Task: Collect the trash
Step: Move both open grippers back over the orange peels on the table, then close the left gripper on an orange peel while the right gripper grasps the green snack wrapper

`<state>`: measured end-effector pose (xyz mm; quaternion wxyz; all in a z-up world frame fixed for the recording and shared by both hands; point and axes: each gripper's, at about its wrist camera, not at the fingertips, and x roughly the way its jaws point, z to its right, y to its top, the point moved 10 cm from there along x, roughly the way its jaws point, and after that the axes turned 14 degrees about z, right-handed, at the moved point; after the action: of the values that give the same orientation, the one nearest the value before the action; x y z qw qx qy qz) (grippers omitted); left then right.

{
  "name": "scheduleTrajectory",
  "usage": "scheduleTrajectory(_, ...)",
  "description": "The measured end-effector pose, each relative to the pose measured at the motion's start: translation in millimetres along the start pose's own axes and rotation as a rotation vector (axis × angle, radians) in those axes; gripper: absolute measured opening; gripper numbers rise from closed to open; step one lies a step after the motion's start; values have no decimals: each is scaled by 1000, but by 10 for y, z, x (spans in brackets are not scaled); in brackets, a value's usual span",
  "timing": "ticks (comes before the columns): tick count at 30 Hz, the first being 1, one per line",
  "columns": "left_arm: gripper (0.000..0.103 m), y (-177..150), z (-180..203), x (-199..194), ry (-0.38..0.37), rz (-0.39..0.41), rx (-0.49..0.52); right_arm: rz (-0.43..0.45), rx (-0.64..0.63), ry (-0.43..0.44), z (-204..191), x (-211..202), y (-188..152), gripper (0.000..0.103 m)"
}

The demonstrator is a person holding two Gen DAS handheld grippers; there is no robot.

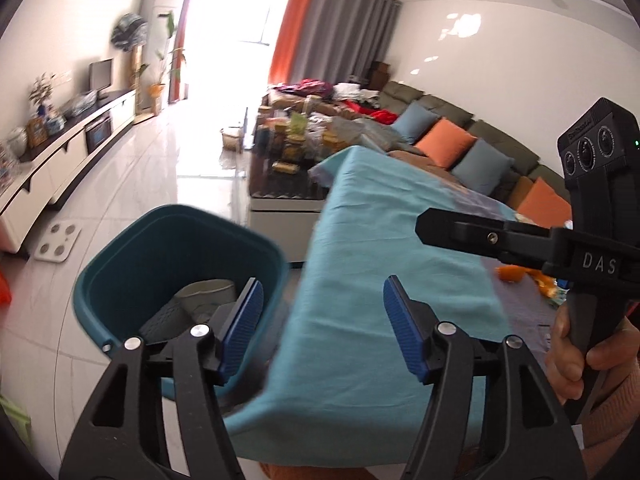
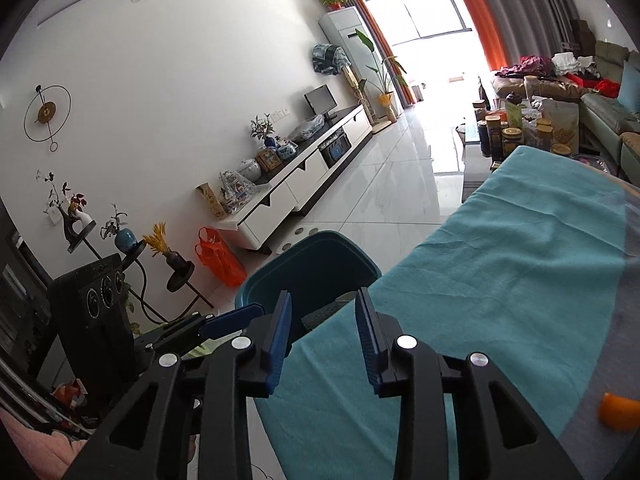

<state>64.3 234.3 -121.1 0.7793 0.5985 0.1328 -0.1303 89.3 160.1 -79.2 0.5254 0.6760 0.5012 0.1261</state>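
Beside the teal-clothed table (image 1: 360, 280), both claws, left claw (image 1: 323, 330) and right claw (image 2: 323, 338), gape empty above the bin (image 1: 120, 280); next, probably the orange peel (image 2: 618, 410).

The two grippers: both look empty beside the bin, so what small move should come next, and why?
Probably swing the right gripper back over the teal cloth toward the orange scrap. Both it and the left gripper are open with nothing between the pads, the blue bin already holds trash, and orange bits lie on the table.

Bright window (image 2: 424, 12), orange curtains (image 1: 286, 32), white tiled floor (image 2: 384, 188), olive sofa (image 1: 476, 136).
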Motion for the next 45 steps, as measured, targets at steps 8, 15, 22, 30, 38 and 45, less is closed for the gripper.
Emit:
scheduleTrajectory(8, 65, -46, 827, 116, -142, -16, 84, 90, 13, -143, 445, -698, -4, 38)
scheduleTrajectory(15, 67, -140, 1454, 252, -235, -37, 144, 157, 56, -285, 913, -1280, -72, 43)
scheduleTrajectory(22, 69, -265, 1963, 460, -295, -75, 209, 207, 119, -409, 1314, -1759, -225, 43)
scheduleTrajectory(30, 69, -313, 2302, 585, -335, -99, 263, 242, 171, -492, 1671, -2134, -332, 43)
scheduleTrajectory(38, 69, -355, 2463, 806, -333, -134, 297, 251, 226, -545, 1941, -2335, -457, 48)
scheduleTrajectory(45, 69, -377, 2559, 949, -341, -161, 315, 232, 269, -565, 2115, -2381, -568, 52)
